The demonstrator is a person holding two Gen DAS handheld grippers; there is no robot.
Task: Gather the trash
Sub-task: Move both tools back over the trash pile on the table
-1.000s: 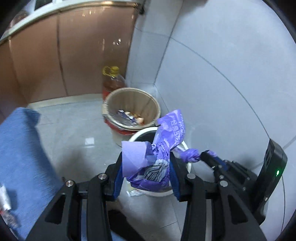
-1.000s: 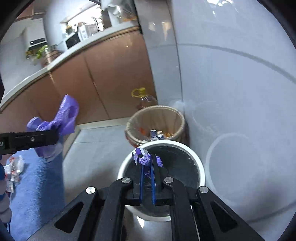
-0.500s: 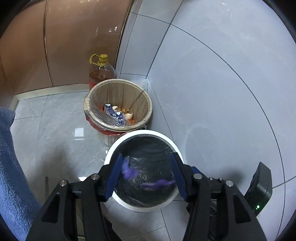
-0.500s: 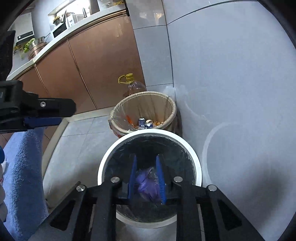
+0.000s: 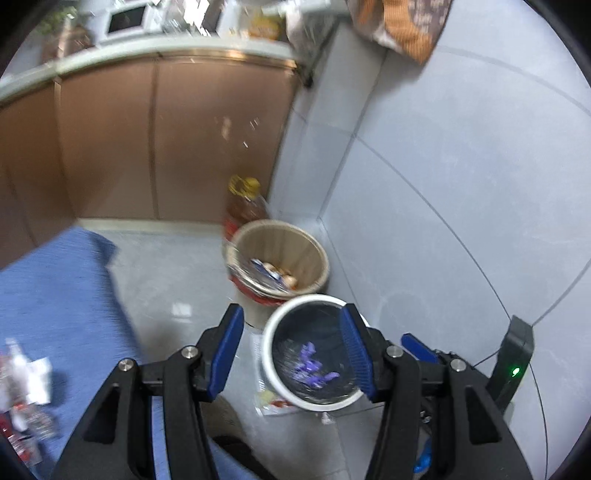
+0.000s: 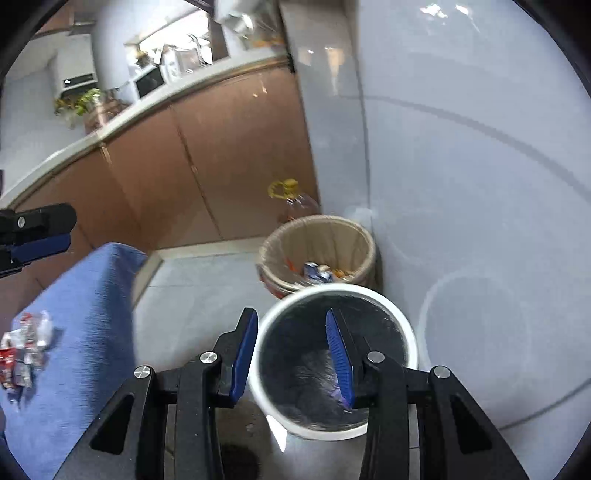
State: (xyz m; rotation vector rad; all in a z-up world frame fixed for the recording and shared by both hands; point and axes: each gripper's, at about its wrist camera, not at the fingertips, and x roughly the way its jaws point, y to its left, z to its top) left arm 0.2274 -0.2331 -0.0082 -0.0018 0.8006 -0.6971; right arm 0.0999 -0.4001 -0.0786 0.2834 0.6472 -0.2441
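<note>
The left gripper (image 5: 291,350) and right gripper (image 6: 291,350) are held spread apart and empty above the white bin (image 5: 275,386), where purple wrappers (image 5: 312,365) lie. A drop seems finished; next, the trash (image 6: 24,347) near the blue cloth's (image 6: 85,332) left edge must be reached.

**Blurred, cropped and hidden parts**

In the left wrist view the upper frame is smeared: the items on the desk (image 5: 155,59) cannot be identified, nor the orange patterned thing (image 5: 402,26) cut off at the top edge. The oil bottle (image 5: 245,206) is blurred and its base hidden behind the beige bin (image 5: 317,266). Litter (image 5: 26,387) at the lower left is cropped and too blurred to name. The purple scraps (image 5: 310,365) in the white bin (image 5: 269,354) are indistinct. In the right wrist view the right claw's pad (image 6: 341,358) covers most of a purple scrap (image 6: 338,393), and the left claw (image 6: 33,232) is cut off at the left edge.
</note>
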